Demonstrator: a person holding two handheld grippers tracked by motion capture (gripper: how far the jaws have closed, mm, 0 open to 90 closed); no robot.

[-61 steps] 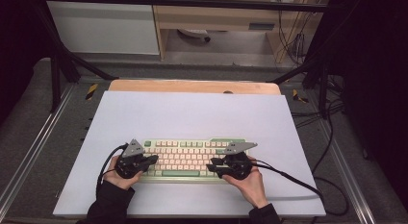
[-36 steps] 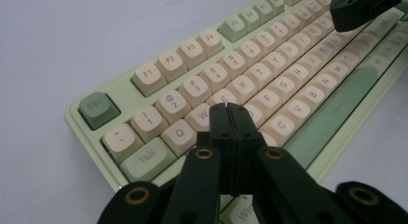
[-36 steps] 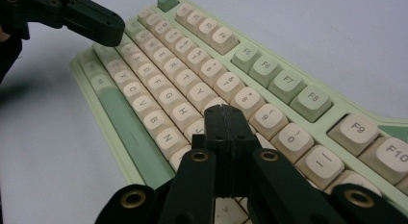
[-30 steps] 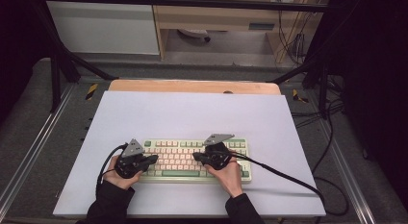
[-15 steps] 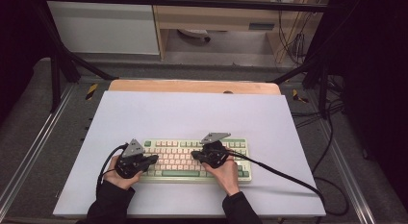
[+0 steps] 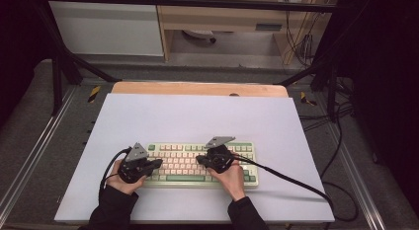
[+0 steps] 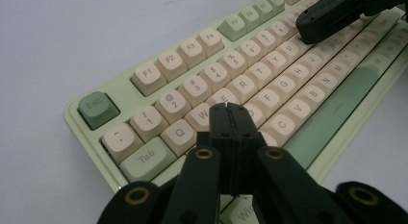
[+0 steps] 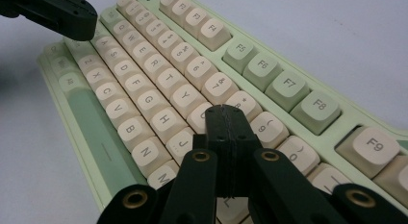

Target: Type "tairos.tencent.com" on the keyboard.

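A pale green keyboard (image 6: 183,166) with cream keys lies near the front of the white table sheet. My left gripper (image 6: 159,162) hovers over the keyboard's left end and points right. In the left gripper view its jaws are pressed together with nothing between them, and the left gripper (image 7: 230,108) has its tip just above the keys (image 7: 192,65) near W, E and S. My right gripper (image 6: 198,159) sits over the middle-right keys and points left. In the right gripper view the right gripper (image 8: 226,111) is shut and empty, its tip over the keys (image 8: 159,65) near I and K.
The white sheet (image 6: 197,116) covers most of the table, and a wooden strip (image 6: 197,88) shows along its back edge. A thick black cable (image 6: 296,180) trails from the right gripper across the sheet to the right. Metal rails run along both table sides.
My right gripper moved left from the keyboard's right end to over the middle-right keys, then stayed there. The left gripper has not moved. Both jaws stay shut.
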